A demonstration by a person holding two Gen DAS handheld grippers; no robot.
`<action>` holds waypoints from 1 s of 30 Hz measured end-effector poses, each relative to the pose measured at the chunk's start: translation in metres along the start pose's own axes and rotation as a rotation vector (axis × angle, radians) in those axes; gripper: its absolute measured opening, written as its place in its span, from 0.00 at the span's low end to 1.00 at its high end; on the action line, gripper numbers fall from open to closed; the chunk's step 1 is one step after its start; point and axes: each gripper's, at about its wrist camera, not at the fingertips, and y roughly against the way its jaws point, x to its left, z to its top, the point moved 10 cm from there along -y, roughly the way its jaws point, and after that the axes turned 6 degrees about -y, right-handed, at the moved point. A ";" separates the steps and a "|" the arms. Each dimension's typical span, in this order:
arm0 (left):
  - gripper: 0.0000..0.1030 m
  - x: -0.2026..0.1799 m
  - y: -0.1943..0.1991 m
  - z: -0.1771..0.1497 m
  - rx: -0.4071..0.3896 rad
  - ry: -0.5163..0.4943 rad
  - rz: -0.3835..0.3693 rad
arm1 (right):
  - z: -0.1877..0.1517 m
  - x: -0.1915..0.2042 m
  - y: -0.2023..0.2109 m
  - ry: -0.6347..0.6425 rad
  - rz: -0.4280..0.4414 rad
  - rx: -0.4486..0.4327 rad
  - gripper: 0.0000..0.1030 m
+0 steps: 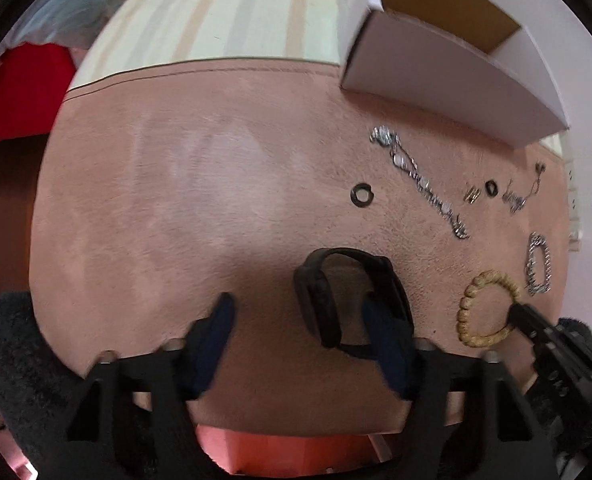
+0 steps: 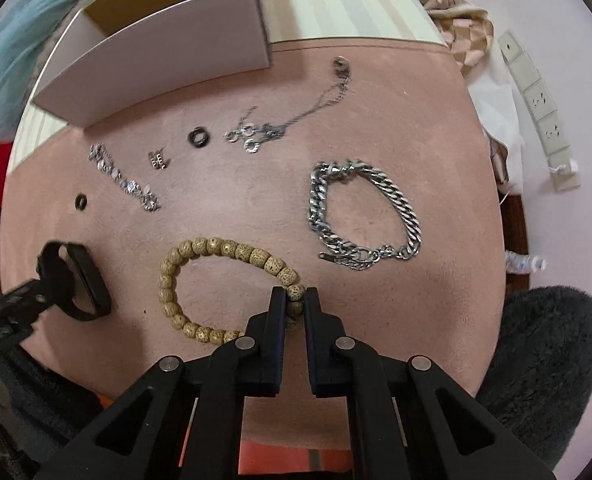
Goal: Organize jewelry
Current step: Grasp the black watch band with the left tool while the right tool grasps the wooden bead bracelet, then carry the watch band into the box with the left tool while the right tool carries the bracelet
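OK, pickup step: R gripper (image 2: 295,300) is clamped on bead bracelet (image 2: 232,248), lying on mat (image 2: 232,208). L gripper (image 1: 296,312) is wide open, one finger through watch (image 1: 336,292) loop. Next, probably: lift, carry to box (image 2: 156,56).

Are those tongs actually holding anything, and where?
The right tongs pinch one bead of the wooden bead bracelet. The left tongs stand open, one finger inside the black watch band, gripping nothing.
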 end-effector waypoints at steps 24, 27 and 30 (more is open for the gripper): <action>0.09 0.021 0.090 0.033 -0.207 -0.106 0.020 | 0.030 0.028 0.063 -0.106 0.354 -0.037 0.09; 0.09 0.014 0.119 0.048 -0.257 -0.111 -0.009 | 0.046 0.043 0.096 -0.071 0.394 -0.088 0.09; 0.09 0.001 0.141 0.066 -0.291 -0.127 -0.035 | 0.067 0.054 0.134 -0.041 0.437 -0.154 0.09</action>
